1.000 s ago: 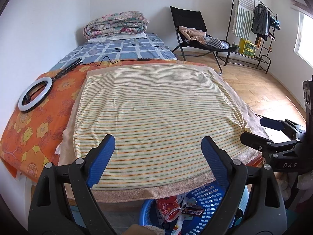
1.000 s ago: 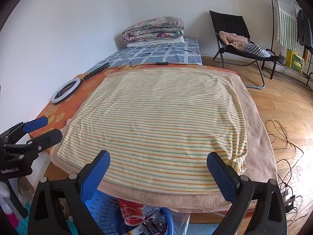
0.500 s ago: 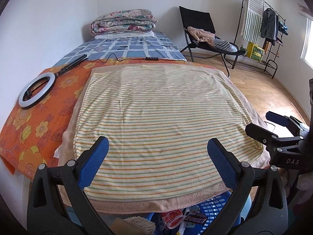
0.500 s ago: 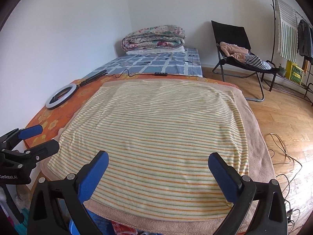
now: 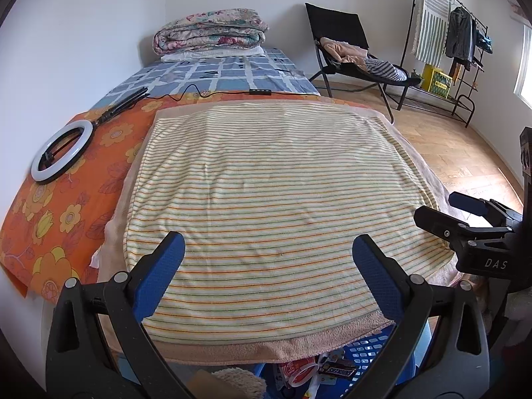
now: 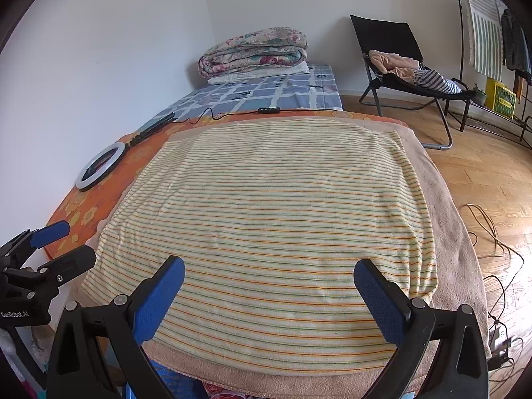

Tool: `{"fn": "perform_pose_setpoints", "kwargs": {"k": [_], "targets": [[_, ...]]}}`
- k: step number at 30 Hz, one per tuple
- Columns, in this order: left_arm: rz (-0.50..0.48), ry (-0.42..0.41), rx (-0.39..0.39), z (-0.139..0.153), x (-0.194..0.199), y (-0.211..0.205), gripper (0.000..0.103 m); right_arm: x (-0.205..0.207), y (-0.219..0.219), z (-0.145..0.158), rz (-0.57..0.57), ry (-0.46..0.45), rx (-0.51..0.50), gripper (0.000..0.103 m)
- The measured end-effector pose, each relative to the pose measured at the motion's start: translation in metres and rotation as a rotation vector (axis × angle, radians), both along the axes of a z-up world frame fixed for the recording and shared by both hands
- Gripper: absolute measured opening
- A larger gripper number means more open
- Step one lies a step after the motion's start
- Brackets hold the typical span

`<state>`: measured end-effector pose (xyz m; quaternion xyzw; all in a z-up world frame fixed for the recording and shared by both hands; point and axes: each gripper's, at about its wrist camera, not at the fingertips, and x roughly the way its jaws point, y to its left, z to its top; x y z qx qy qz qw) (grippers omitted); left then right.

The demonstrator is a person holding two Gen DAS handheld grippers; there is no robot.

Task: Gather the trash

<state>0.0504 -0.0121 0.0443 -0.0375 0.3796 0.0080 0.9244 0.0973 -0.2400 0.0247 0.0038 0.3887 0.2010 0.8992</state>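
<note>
A blue plastic basket [image 5: 367, 349] stands on the floor under the near edge of the bed. It holds trash: a Snickers wrapper [image 5: 335, 370] and a red-and-white wrapper [image 5: 296, 370]. My left gripper [image 5: 266, 266] hovers open and empty over the near edge of the striped towel [image 5: 272, 183]. To its right, my right gripper [image 5: 442, 207] is level with it. The right wrist view shows the right gripper [image 6: 269, 282] open and empty over the same towel edge, the left gripper [image 6: 66, 244] beside it, and a sliver of the basket [image 6: 169, 380]. No trash lies on the towel.
A ring light [image 5: 61, 151] with its stand and cable lies on the orange flowered sheet [image 5: 66, 199] at the left. Folded quilts [image 5: 209, 31] sit at the far end. A black chair [image 5: 345, 50] with clothes, a clothes rack [image 5: 462, 43] and floor cables [image 6: 492, 232] are at the right.
Both grippers have risen and tilted up from the basket. The basket and its trash have slid to the bottom edge of both views. Both stay open.
</note>
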Motion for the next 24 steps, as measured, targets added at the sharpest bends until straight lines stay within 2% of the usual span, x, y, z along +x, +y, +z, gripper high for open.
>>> {"fn": "perform_pose_setpoints", "kwargs": {"k": [24], "targets": [[-0.003, 0.001, -0.009, 0.0029, -0.0029, -0.0025, 0.102, -0.0002, 0.0022, -0.0067, -0.002, 0.018, -0.009, 0.103]]}}
